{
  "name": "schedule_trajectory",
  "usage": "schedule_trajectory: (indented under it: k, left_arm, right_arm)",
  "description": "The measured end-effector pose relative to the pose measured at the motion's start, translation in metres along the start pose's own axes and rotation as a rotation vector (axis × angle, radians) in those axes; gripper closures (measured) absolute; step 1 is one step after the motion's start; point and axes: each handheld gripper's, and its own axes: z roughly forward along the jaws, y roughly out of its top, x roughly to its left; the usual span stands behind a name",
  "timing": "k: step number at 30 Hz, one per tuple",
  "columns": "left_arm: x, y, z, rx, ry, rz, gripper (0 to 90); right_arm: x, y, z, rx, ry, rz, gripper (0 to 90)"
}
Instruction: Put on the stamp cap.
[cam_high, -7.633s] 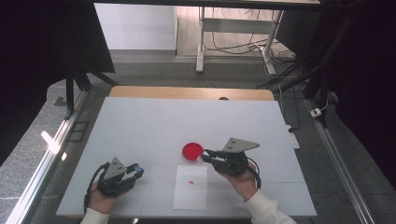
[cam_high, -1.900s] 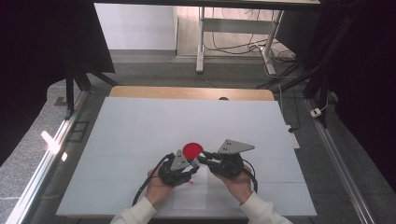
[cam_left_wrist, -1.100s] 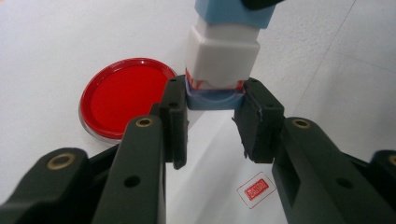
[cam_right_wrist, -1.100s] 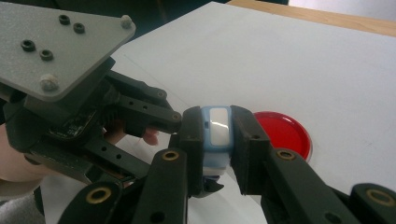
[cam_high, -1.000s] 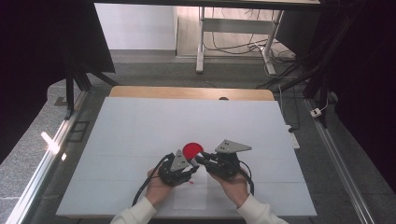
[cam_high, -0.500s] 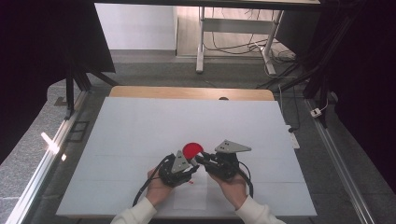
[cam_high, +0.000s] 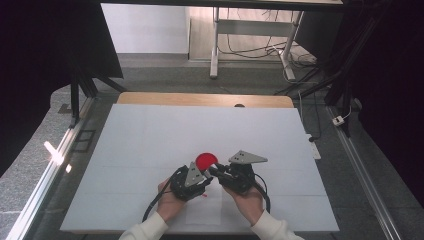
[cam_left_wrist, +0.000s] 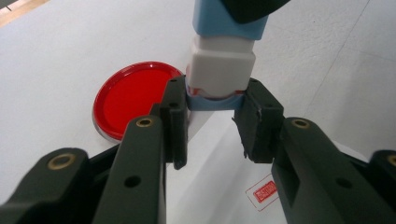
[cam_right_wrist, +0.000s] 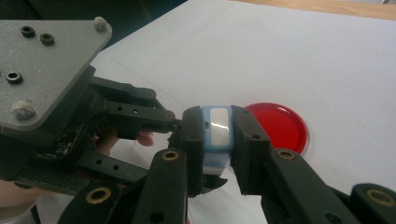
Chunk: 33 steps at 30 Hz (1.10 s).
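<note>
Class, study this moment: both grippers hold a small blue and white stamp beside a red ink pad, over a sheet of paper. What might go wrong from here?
1. The left gripper pinches only the stamp's thin blue base, so it may slip free.
2. With the right gripper clamping the upper body, opposing pulls might jerk the stamp apart.
3. The open ink pad lies close beside the jaws; a slip could smear red onto the paper.

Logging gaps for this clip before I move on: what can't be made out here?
- Stamp, high view: hidden between the two tools.
- Its printing face, left gripper view: covered by the left tool.
- Red imprint wording on the paper: too small, partly behind a jaw.
- Red ink pad: near edge hidden by the tools.
</note>
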Motion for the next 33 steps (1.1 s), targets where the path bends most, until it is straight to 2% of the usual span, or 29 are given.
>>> schedule_trajectory:
  k: [9, 16, 28, 33]
  left_arm:
    - [-0.0022, 0.0001, 0.0007, 0.013, 0.005, 0.026, 65.2]
    - [-0.0027, 0.0001, -0.0001, 0.013, 0.014, 0.034, 65.3]
    - [-0.0034, 0.0007, -0.0028, -0.005, 0.036, 0.042, 65.3]
    - [-0.0049, 0.0013, -0.0041, -0.012, 0.047, 0.05, 65.4]
  right_arm:
    - [-0.0034, -0.0004, 0.0008, 0.016, 0.02, 0.014, 76.0]
    - [-0.0034, -0.0002, 0.0004, 0.021, 0.023, 0.003, 76.1]
    - [-0.0039, -0.0003, -0.0002, 0.015, 0.033, 0.01, 76.3]
    - [-0.0046, -0.0008, 0.0001, 0.017, 0.043, 0.029, 76.3]
